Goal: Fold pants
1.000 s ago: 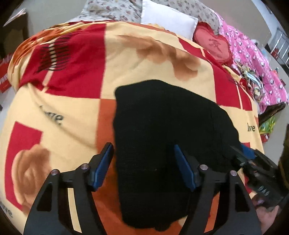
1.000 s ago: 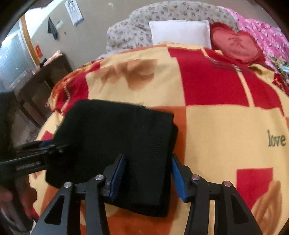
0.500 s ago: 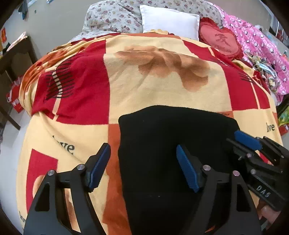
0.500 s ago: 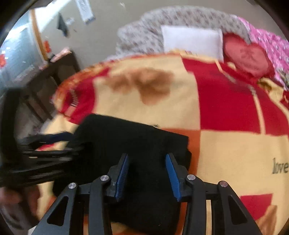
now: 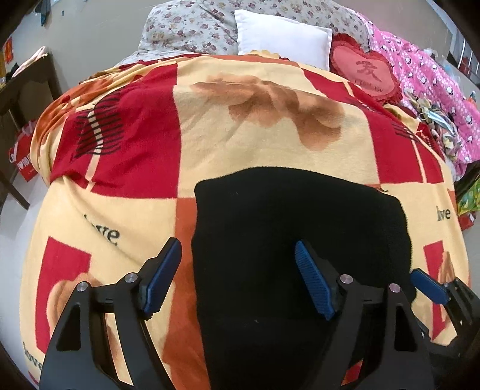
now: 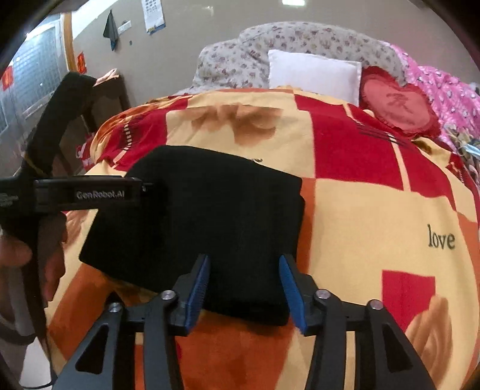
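Fingers first: my left gripper (image 5: 237, 276) stands wide open, its jaws having just been opening. One blue pad (image 5: 163, 274) is over the blanket (image 5: 270, 144) and the other over the black pants (image 5: 300, 228), neither pressing cloth that I can see. My right gripper (image 6: 244, 288) is about half open, its jaws having just widened again. Its blue pads (image 6: 199, 288) straddle the near right corner of the pants (image 6: 210, 216) and grip nothing. The pants lie folded into a thick rectangular stack near the blanket's near edge, toward its left side in the right wrist view. Beyond them the red, orange and cream blanket covers the bed. At its far edge I see a white pillow (image 6: 313, 73), a red heart cushion (image 6: 397, 103) and flowered bedding (image 5: 192, 25).
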A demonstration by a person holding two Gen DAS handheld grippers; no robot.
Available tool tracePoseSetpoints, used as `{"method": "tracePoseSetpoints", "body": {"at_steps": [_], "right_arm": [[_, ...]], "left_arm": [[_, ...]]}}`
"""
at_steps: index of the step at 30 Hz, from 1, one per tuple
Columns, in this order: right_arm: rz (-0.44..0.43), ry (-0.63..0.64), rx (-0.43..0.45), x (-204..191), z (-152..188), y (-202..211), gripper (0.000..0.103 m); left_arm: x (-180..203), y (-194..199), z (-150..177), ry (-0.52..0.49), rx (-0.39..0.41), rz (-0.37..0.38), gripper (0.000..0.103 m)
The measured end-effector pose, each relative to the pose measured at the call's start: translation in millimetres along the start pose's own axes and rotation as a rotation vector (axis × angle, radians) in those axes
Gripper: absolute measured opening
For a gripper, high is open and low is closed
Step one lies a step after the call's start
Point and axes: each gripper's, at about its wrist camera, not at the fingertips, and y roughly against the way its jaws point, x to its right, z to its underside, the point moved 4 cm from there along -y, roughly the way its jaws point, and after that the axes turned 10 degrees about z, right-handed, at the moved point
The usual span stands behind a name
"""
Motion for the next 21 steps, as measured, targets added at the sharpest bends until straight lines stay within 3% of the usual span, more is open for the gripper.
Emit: {"method": "tracePoseSetpoints", "body": {"at_steps": [3, 7, 10, 13, 21], "right_arm": [[-0.038, -0.021, -0.033, 5, -5, 4, 0.049], [-0.085, -0.105, 0.038, 13, -10, 28, 0.049], [-0.08, -0.125, 0.063, 9, -11, 34, 0.049], [-0.073, -0.133, 0.06, 2, -11, 35, 0.049], [-0.047, -0.141, 0.055, -6, -3, 41, 0.049]], "left_arm": [[2, 9, 7, 0.0, 0.003, -0.003, 0.079], [3, 21, 16, -0.003, 0.027, -0.018, 0.079], [5, 32, 24, -0.005, 0.053, -0.021, 0.079], [8, 42, 31, -0.034, 0.08, -0.074, 0.079], [6, 58, 53, -0.014, 0.112, -0.075, 0.079]]}}
